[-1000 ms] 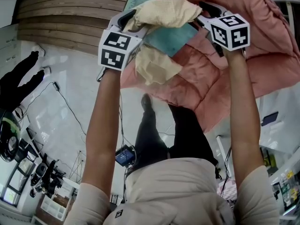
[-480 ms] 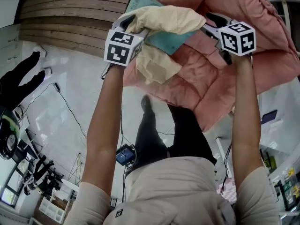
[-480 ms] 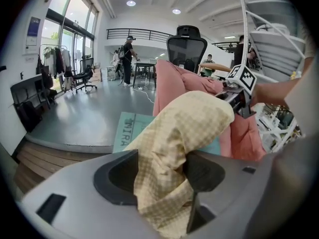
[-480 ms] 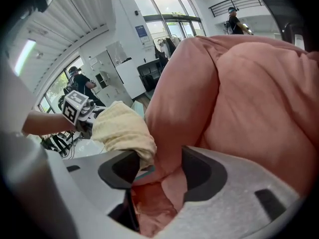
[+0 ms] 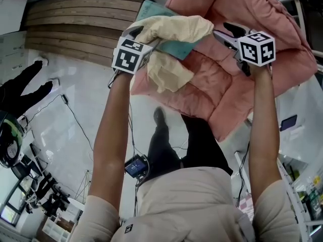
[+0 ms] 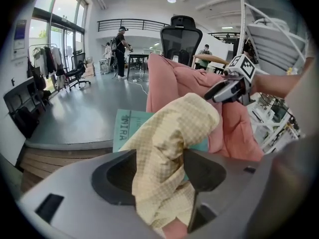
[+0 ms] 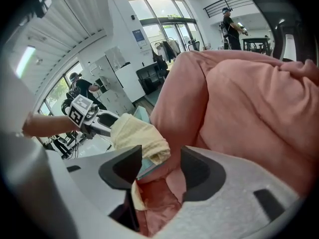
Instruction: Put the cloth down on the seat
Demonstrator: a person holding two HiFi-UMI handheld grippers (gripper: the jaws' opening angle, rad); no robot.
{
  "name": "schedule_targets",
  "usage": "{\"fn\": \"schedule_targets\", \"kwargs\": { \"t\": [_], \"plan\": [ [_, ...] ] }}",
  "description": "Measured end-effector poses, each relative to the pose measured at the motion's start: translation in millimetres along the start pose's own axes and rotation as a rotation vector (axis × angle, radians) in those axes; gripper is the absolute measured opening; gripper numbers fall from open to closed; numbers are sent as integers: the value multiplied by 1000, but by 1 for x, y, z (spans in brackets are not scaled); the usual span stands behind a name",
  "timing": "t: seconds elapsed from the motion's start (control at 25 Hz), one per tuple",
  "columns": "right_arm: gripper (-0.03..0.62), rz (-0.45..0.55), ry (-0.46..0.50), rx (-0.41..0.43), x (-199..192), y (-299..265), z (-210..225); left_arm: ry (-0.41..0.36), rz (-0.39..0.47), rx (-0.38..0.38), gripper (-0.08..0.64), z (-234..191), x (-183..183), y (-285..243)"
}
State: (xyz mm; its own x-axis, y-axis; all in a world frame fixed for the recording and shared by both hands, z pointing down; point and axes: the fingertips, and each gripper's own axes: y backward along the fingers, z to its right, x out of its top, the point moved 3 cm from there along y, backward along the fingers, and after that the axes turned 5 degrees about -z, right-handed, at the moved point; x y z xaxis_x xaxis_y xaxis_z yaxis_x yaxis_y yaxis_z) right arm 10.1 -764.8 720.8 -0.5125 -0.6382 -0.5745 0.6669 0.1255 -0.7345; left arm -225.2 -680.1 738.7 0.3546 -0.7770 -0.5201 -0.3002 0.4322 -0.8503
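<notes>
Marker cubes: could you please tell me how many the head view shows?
2. One marker cube sits at the left end of the yellow cloth; the other is to the right, over the pink cushion. None seems hidden.

overhead and gripper-mounted, sharing cloth point(image 5: 174, 28)

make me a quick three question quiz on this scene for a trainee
1. True or false: the right tool is clamped shut on the yellow cloth.
2. The flat thing behind the cloth is: A a teal printed sheet, B a black tray, C a white plate.
3. What colour is the cushion?
Key: 1 false, its jaws have just been opening and stand apart; 2 A; 3 pink.
</notes>
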Motion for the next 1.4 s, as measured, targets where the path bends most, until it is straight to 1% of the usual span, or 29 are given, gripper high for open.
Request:
{"fn": "schedule_targets", "kwargs": {
  "t": [0.12, 0.28, 0.4, 0.56, 0.64, 0.76, 0.84, 0.88, 0.96, 1.0, 1.16, 1.28, 1.4],
  "plan": [
    [232, 23, 5, -4, 7, 10, -8, 9, -3, 14, 273, -4, -2, 12],
    [227, 47, 20, -20, 17, 24, -20, 13, 31, 58, 273, -15, 2, 32],
    [222, 66, 35, -38, 24, 37, -29, 14, 62, 70, 273, -13, 11, 54],
    [210, 112, 57, -52, 43, 61, -51, -1, 131, 84, 273, -5, 33, 92],
    [198, 139, 71, -59, 51, 78, -62, -11, 172, 85, 273, 5, 47, 110],
    [159, 189, 94, -63, 64, 103, -81, -37, 234, 85, 272, 24, 68, 140],
    [121, 221, 109, -71, 82, 117, -97, -60, 284, 86, 272, 29, 82, 162],
    [94, 239, 116, -79, 92, 124, -108, -74, 304, 86, 272, 29, 89, 176],
    [19, 286, 126, -93, 112, 141, -134, -102, 348, 86, 265, 32, 98, 207],
    [-5, 313, 130, -95, 119, 152, -149, -113, 376, 87, 257, 35, 102, 222],
    [-6, 410, 186, -93, 140, 200, -215, -147, 514, 104, 200, 57, 113, 289],
    [-8, 464, 255, -101, 150, 231, -261, -156, 621, 116, 125, 74, 115, 340],
    [-8, 499, 316, -123, 161, 266, -311, -147, 727, 118, 54, 88, 116, 399]
  ]
}}
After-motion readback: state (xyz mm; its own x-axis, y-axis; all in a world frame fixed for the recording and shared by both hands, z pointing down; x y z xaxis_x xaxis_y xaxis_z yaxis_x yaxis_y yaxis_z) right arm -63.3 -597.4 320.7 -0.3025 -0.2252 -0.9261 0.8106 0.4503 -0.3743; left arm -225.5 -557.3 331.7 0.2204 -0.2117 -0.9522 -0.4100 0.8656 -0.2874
